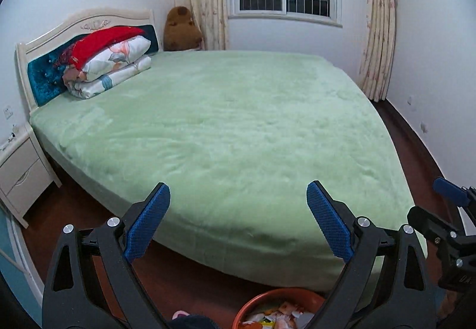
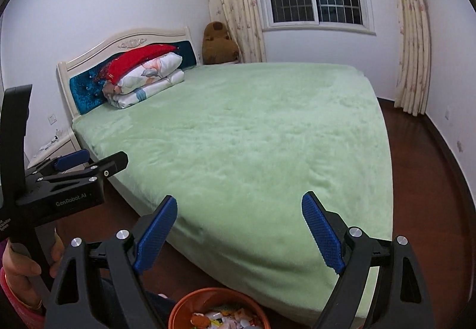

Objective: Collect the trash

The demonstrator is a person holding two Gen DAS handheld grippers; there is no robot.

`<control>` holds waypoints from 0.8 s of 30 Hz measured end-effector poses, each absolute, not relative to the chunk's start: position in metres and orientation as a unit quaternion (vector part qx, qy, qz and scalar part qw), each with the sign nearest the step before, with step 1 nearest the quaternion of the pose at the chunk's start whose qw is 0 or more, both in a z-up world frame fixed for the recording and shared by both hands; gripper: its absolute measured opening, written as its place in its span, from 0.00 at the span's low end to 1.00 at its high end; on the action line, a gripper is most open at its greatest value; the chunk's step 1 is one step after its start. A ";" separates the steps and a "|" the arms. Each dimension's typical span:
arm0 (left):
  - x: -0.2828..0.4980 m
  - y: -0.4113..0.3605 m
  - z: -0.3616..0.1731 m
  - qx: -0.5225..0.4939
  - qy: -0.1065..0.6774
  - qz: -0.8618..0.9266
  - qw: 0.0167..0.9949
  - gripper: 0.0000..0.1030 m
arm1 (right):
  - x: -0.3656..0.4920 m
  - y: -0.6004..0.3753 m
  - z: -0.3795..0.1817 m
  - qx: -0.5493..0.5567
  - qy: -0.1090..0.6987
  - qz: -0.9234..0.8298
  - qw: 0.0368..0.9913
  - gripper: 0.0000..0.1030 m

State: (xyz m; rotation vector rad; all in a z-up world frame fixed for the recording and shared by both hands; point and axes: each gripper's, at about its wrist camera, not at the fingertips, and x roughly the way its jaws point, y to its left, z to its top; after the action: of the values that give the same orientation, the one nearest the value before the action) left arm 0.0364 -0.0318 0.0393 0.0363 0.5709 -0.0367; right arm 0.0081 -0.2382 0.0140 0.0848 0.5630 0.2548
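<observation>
Trash: light, crumpled paper scraps [image 2: 221, 319] filled the round orange plastic bin [image 2: 178, 314]; best lifted by rim.
Claws: left claw [image 1: 238, 222] and right claw [image 2: 239, 235] both hung released, empty.

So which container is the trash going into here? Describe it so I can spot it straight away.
Start at the big bed with the green cover and follow it down to its near corner. On the dark wood floor just below that corner, between the tool fingers, sits a round orange bin. It is the only open container in view, holding mixed colourful scraps.
</observation>
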 end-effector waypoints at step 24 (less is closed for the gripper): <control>0.028 -0.032 0.054 0.008 0.259 -0.022 0.965 0.88 | 0.001 -0.243 0.026 0.042 0.263 0.111 0.957 0.82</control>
State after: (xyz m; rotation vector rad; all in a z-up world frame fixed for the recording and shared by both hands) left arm 0.0281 -0.0320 0.0544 0.0158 0.5249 -0.0454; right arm 0.0006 -0.2434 0.0258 0.0861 0.5340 0.2254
